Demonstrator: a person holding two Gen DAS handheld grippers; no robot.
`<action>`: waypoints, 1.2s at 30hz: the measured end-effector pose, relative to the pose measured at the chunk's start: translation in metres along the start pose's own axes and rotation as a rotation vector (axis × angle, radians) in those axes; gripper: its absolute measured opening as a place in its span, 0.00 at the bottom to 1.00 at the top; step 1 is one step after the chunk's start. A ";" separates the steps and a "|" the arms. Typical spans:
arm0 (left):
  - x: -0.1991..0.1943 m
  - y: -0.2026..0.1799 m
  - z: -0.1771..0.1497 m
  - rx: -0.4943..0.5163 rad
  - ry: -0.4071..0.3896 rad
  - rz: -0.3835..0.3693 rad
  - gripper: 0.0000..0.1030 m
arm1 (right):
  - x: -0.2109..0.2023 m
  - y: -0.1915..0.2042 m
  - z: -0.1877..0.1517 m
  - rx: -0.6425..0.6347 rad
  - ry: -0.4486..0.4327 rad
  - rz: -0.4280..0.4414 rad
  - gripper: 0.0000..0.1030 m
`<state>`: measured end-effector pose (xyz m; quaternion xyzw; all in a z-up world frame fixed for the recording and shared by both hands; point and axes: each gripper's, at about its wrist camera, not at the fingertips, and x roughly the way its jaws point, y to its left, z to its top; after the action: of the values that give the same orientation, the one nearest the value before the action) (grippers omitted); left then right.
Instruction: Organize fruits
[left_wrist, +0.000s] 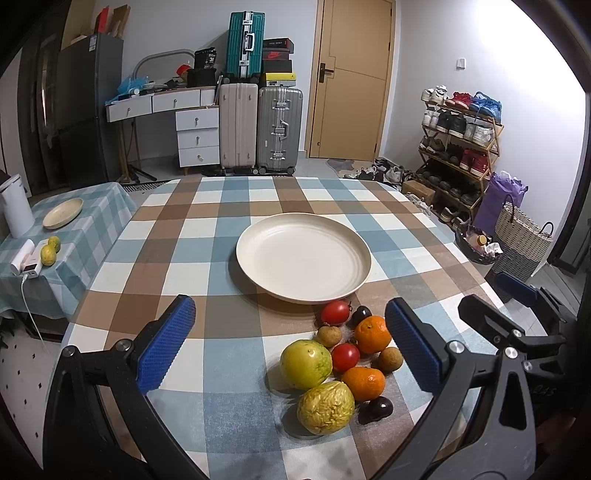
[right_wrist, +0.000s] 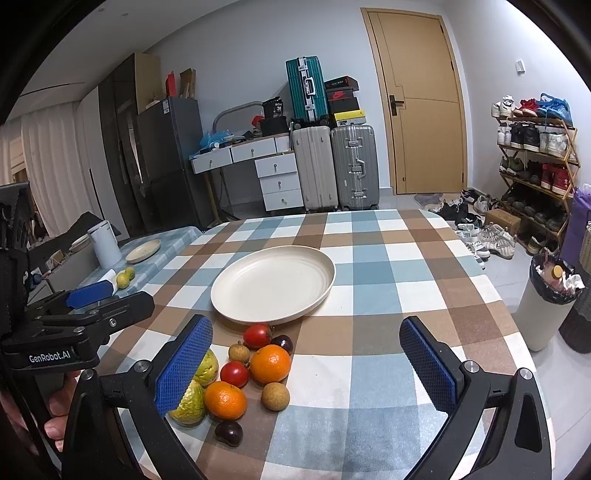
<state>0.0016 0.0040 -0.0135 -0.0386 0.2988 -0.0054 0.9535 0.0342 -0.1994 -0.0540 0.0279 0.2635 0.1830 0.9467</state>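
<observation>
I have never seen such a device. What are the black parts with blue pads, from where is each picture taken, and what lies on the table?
They are two hand-held grippers, not a robot: a person holds one in each hand. Each carries a camera that looks forward along its two blue-padded fingers. One picture comes from the left gripper, the other from the right gripper. Both are open and hold nothing. On the checked tablecloth stands an empty cream plate. Just in front of it lies a pile of fruit: two oranges, two red tomatoes, a green fruit, a wrinkled yellow fruit, two small brown fruits and two dark ones.
</observation>
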 end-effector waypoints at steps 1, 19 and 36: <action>0.001 0.000 0.000 -0.001 0.001 -0.002 1.00 | 0.000 0.000 0.000 -0.001 0.000 0.001 1.00; -0.007 0.002 -0.001 0.003 -0.034 0.013 1.00 | 0.002 0.003 0.000 -0.009 -0.005 -0.001 1.00; 0.000 -0.001 -0.004 -0.001 -0.014 -0.010 1.00 | 0.005 0.004 0.000 -0.016 -0.004 0.001 1.00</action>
<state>-0.0007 0.0024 -0.0161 -0.0406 0.2921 -0.0096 0.9555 0.0369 -0.1940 -0.0555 0.0210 0.2599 0.1856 0.9474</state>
